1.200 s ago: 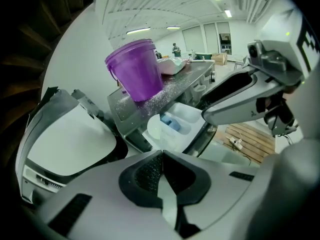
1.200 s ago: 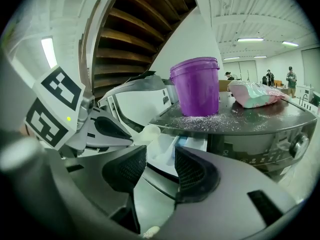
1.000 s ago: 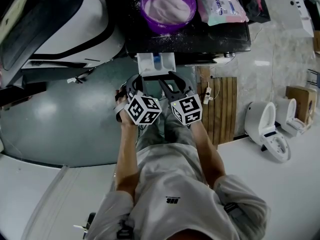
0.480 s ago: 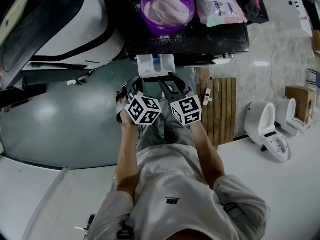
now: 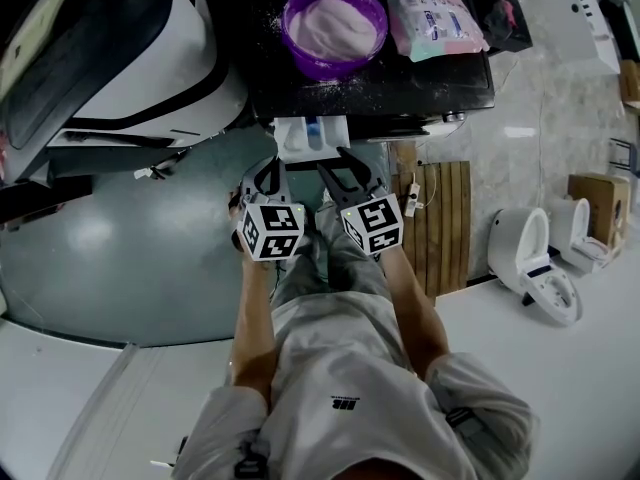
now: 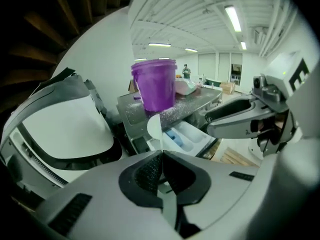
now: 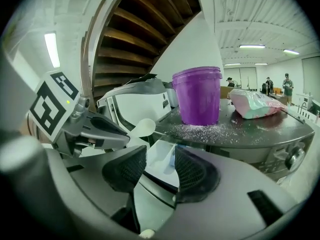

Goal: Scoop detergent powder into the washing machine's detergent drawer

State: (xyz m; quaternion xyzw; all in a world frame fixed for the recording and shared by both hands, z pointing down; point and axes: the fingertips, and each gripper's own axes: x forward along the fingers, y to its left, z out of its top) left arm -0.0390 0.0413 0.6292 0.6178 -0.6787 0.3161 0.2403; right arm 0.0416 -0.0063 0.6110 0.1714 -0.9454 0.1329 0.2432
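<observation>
At the washing machine (image 5: 400, 78), detergent drawer (image 5: 312, 135) open, the left tool (image 6: 161, 156) clenches a white spoon (image 7: 141, 127) by its handle; the right tool (image 7: 160, 159) gapes empty. Powder (image 5: 335, 26) waits in the purple tub (image 7: 197, 96) above. It is likely light, loose and quick to spill.

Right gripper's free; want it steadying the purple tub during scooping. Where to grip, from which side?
Pinch the near rim of the purple tub from above with the right gripper, one jaw inside, one outside. It stands upright and open-topped, and its round wall looks too wide for the jaws to span. Keep toward the person's right, leaving room for the left gripper and its spoon.
</observation>
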